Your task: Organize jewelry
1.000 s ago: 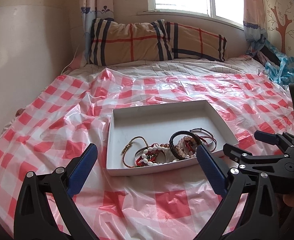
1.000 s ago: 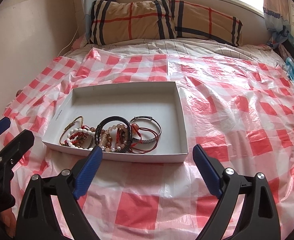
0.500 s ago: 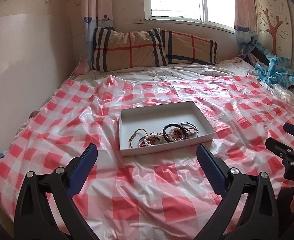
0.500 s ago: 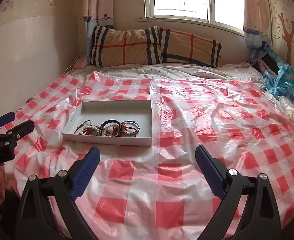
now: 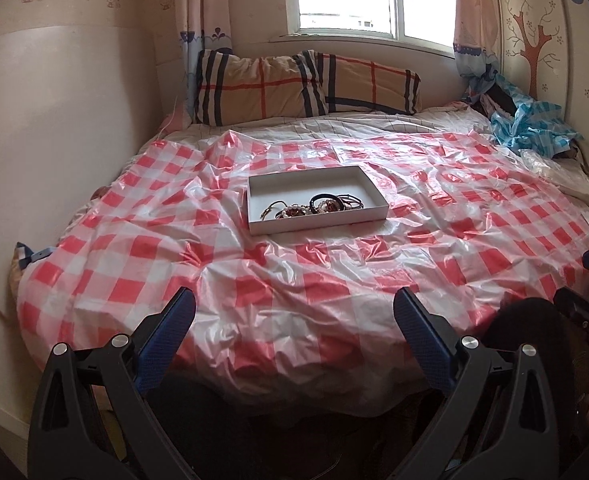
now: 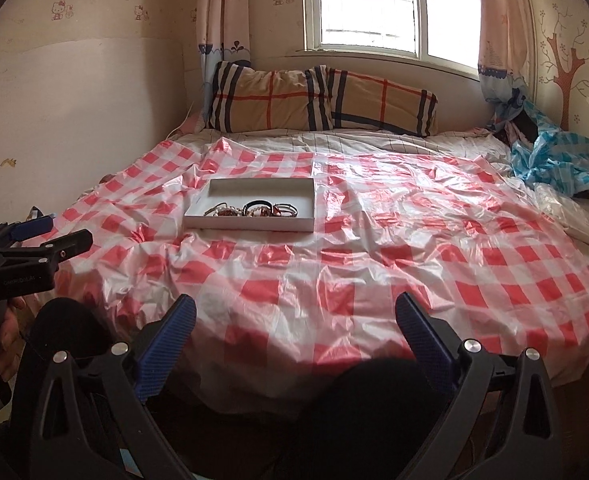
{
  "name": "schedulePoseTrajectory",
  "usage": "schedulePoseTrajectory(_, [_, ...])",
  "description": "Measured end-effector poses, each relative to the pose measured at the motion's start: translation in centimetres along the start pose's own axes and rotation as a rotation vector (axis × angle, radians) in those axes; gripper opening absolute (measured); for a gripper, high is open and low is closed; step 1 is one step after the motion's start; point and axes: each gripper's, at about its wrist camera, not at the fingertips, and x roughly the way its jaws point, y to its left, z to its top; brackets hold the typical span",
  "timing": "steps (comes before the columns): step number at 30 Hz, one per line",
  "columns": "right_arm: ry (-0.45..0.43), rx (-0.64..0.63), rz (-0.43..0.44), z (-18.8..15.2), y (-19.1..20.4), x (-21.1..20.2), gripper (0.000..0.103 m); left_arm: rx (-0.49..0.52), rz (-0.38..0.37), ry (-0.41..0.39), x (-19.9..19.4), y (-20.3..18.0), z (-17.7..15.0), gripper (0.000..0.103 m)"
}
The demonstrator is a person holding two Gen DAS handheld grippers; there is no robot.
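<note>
— What's on the bed (image 5: pixel 434 272)?
— A red-and-white checked plastic sheet (image 5: pixel 334 288), plaid pillows (image 5: pixel 306 84) under the window (image 6: pixel 374 4), blue cloth (image 6: pixel 550 160) in the far right corner.
— And the jewelry?
— Bracelets (image 5: pixel 314 209) heaped at the near end of a shallow white box (image 5: pixel 314 225) mid-bed — well apart from both grippers.
— The jaws?
— Left gripper (image 5: pixel 294 320) spread wide, nothing between. Right gripper (image 6: pixel 294 320) the same — empty, fully parted, over the bed's near edge.

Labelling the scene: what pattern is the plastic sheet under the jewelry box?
Red-and-white check plastic sheet, clearest in the right wrist view.
</note>
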Motion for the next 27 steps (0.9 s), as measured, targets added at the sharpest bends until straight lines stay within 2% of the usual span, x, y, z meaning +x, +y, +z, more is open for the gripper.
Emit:
schedulePoseTrajectory(9, [0.087, 0.159, 0.026, -6.3, -1.2, -2.0, 0.095, -0.019, 0.013, 0.077, -3.9, -1.0, -5.2, 0.095])
schedulePoseTrajectory(14, [0.158, 0.109, 0.082, -8.7, 1.3, -1.6, 0.096, -0.04, 0.016, 0.08, -5.6, -1.8, -7.3, 0.095])
schedulePoseTrajectory(17, [0.178, 0.055, 0.067, -9.0, 2.6, -1.4, 0.095, -0.04, 0.012, 0.082, -6.1, -2.4, -8.1, 0.095])
schedulePoseTrajectory(20, [0.153, 0.07, 0.068, -8.9, 2.5, -1.6, 0.096, -0.031, 0.015, 0.088, -6.0, -2.6, -8.7, 0.095])
schedulePoseTrajectory(27, [0.163, 0.11, 0.048, -8.7, 1.6, -1.0, 0.096, -0.051, 0.005, 0.105, -4.9, -2.1, -8.8, 0.095])
